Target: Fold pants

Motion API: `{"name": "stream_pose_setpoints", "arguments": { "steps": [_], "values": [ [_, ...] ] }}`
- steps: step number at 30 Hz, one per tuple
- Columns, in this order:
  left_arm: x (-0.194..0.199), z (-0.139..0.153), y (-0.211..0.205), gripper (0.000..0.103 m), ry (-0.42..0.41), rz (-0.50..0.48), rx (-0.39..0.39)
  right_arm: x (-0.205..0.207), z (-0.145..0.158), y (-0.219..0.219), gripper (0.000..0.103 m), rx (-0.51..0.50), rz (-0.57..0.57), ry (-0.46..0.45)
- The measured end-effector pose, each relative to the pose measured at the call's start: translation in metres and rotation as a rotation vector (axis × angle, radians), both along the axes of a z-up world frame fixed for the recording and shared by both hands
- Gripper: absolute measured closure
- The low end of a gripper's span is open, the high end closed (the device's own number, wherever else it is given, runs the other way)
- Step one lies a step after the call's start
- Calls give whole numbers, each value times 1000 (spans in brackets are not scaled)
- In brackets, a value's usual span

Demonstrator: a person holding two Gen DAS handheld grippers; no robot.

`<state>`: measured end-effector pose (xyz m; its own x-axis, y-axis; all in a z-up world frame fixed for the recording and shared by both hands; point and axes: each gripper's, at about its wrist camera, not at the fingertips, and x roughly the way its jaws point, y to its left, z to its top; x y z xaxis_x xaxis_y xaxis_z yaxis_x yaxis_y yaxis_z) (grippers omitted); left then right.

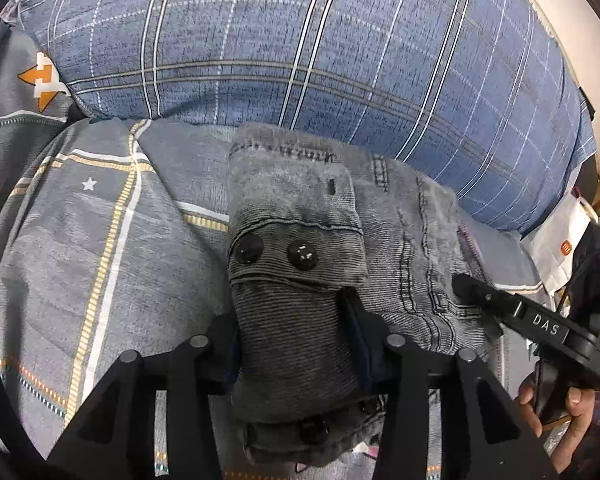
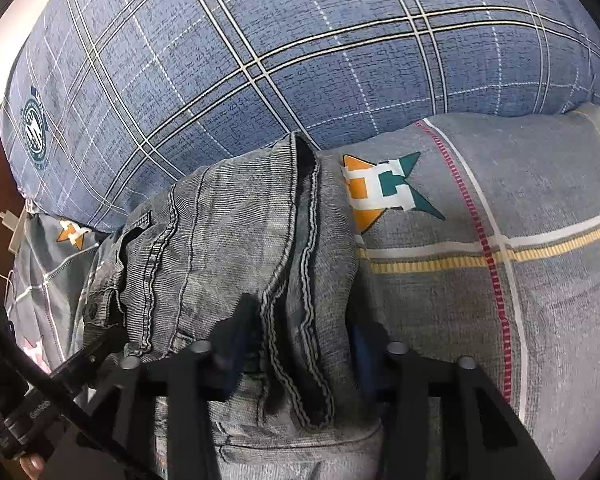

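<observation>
Clearly both claws grip cloth: the left gripper [image 1: 296,344] is clamped on the buttoned waistband end of the pants [image 1: 340,232], the right gripper [image 2: 300,352] on a seamed fold. Grey, faded, ribbed denim lies bundled on the patterned bedsheet [image 2: 500,240], against the blue plaid pillow [image 1: 300,40].

One pair of grey denim pants [image 1: 300,272] lies bunched on the bed. Two black buttons [image 1: 249,249] sit side by side on its waistband flap (a third dark button shows lower down, partly hidden). One large blue plaid pillow [image 1: 340,52] lies behind. One grey patterned bedsheet [image 2: 500,240] carries at least two orange-and-teal star prints in the right wrist view. Two grippers: left gripper [image 1: 296,344] and right gripper [image 2: 296,344]. One white bag [image 1: 560,248] sits at the edge.
</observation>
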<state>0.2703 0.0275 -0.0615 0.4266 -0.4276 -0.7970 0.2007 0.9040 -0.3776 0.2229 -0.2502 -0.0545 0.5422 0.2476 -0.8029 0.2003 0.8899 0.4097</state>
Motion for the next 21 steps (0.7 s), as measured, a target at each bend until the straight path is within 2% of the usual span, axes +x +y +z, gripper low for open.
{"name": "stream_pose_setpoints", "arguments": {
  "steps": [3,6,10,12,15,18,20,21],
  "values": [
    [-3,10,1,45,-20,11,2,-6,9,0,31,-22,5,-21],
    [-8,24,1,34,-93,19,54,-10,23,4,23,-86,5,-61],
    [-1,39,-8,30,-160,5,123,-9,37,9,16,-142,12,-104],
    [15,33,-16,29,-120,-24,139,-4,39,11,14,-160,23,-112],
    [34,18,-23,29,-37,-41,114,8,35,11,14,-149,45,-99],
    [34,8,-18,30,-46,-8,72,17,17,8,15,-142,40,-57],
    [34,3,-20,36,-43,-1,97,21,6,13,21,-176,63,-35],
    [32,3,-23,40,-53,-14,117,22,4,19,31,-197,84,-33]
  ]
}}
